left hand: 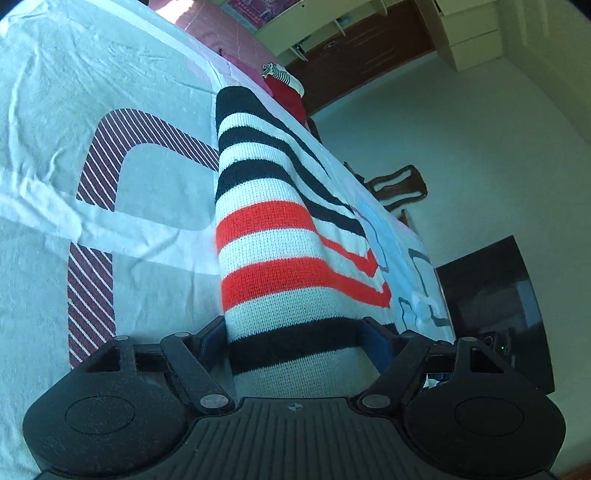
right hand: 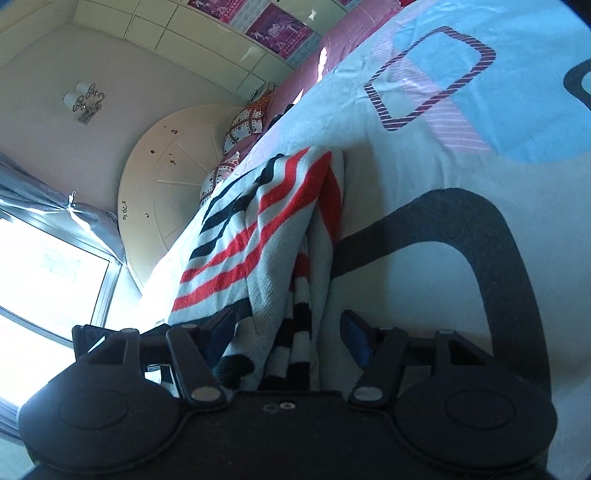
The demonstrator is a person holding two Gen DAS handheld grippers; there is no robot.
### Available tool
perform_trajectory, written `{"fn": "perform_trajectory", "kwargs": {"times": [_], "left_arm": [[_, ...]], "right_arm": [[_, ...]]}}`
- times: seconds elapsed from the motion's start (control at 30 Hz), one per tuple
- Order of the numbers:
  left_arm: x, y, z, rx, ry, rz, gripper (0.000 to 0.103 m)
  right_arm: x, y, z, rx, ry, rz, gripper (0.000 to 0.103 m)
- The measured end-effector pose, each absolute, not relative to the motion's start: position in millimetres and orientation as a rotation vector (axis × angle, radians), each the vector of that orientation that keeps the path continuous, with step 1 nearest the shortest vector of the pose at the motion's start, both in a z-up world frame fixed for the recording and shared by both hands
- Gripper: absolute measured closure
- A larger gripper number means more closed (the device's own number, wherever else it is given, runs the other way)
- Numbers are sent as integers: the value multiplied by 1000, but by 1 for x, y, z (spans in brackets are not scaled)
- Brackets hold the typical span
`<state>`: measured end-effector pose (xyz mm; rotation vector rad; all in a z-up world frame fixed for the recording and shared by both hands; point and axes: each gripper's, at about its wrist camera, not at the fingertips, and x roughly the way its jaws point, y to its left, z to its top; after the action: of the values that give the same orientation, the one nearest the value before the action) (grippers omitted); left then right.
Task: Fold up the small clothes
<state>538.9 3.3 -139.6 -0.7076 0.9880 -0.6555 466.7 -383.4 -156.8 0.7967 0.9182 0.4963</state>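
Claws flank our striped sweater on the bed: left claw [left hand: 295, 339] spans its folded near end [left hand: 280, 229], whether gripping we cannot tell; right claw [right hand: 286, 332] stands released, cloth [right hand: 258, 236] between its fingers, patterned sheet [right hand: 443, 166] beyond.

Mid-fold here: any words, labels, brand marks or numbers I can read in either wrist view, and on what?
Nothing legible.
Pink posters on the wall: print too small and blurred.
Striped knit garment: no label showing.
Bedsheet: patterns only, no text.
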Motion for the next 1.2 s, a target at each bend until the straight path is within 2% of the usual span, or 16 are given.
{"fn": "perform_trajectory", "kwargs": {"times": [0.33, 0.43, 0.5, 0.53, 0.57, 0.77, 1.0, 1.2], "left_arm": [[551, 0, -142, -733, 977, -667, 27], [550, -7, -140, -699, 961, -659, 27], [550, -16, -138, -684, 942, -625, 27], [550, -21, -136, -661, 932, -608, 30], [549, -27, -133, -620, 922, -579, 39], [541, -40, -119, -545, 900, -504, 50], [529, -32, -86, -535, 820, -579, 52], [509, 27, -57, -549, 771, -602, 52]], "right_arm": [[506, -361, -163, 773, 930, 628, 41], [504, -364, -165, 730, 929, 640, 53], [505, -360, -164, 712, 935, 640, 53], [507, -358, -163, 702, 941, 637, 53], [509, -355, -162, 688, 947, 634, 53], [497, -348, -151, 592, 926, 605, 65], [475, -335, -107, 530, 860, 598, 68], [459, -284, -74, 485, 823, 617, 68]]}}
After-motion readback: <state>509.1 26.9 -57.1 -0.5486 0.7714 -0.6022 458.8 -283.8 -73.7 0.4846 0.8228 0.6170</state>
